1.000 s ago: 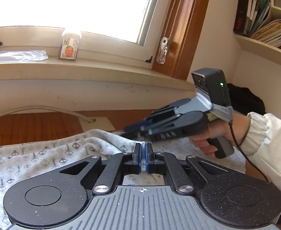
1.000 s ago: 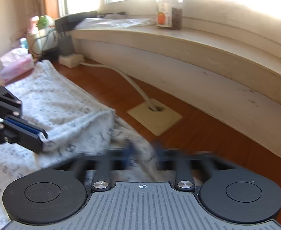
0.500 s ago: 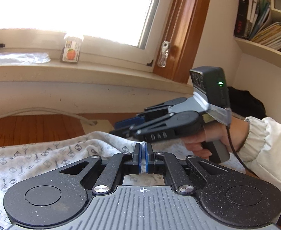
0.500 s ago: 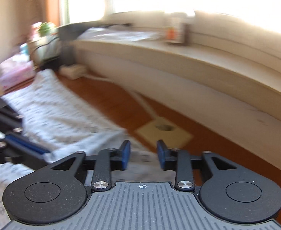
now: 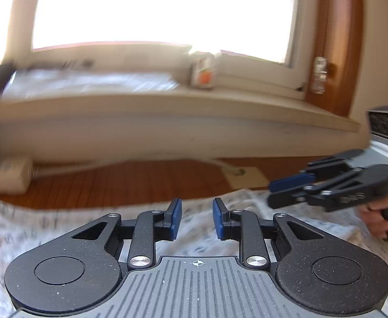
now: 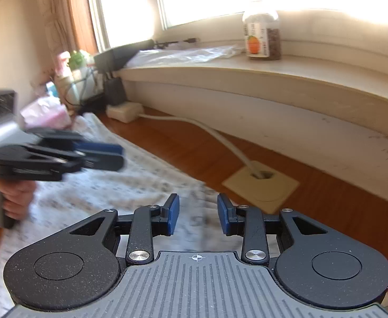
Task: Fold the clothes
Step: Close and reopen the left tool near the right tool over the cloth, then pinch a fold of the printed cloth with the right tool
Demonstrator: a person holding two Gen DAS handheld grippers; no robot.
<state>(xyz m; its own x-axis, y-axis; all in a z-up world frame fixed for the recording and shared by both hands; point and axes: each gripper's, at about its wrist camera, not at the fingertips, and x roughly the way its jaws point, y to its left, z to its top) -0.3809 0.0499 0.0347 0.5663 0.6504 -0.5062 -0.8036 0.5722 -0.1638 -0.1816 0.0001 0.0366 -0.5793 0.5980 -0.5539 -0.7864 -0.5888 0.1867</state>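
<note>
White patterned cloth [image 5: 246, 201] under both opening hand-held grippers (empty).

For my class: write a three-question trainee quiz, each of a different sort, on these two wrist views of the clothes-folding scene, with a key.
1. True or false: the left tool is pinching the patterned cloth.
2. Multiple choice: the jar with the orange label stands on A) the wooden floor, B) the window sill, C) the cloth.
3. Fill in: the white cable runs along the floor into a square ____ floor plate.

Key
1. False: its jaws are opening, with a clear gap and no fabric pressed between the pads. The right tool is likewise free.
2. B
3. Cream (beige)
</note>
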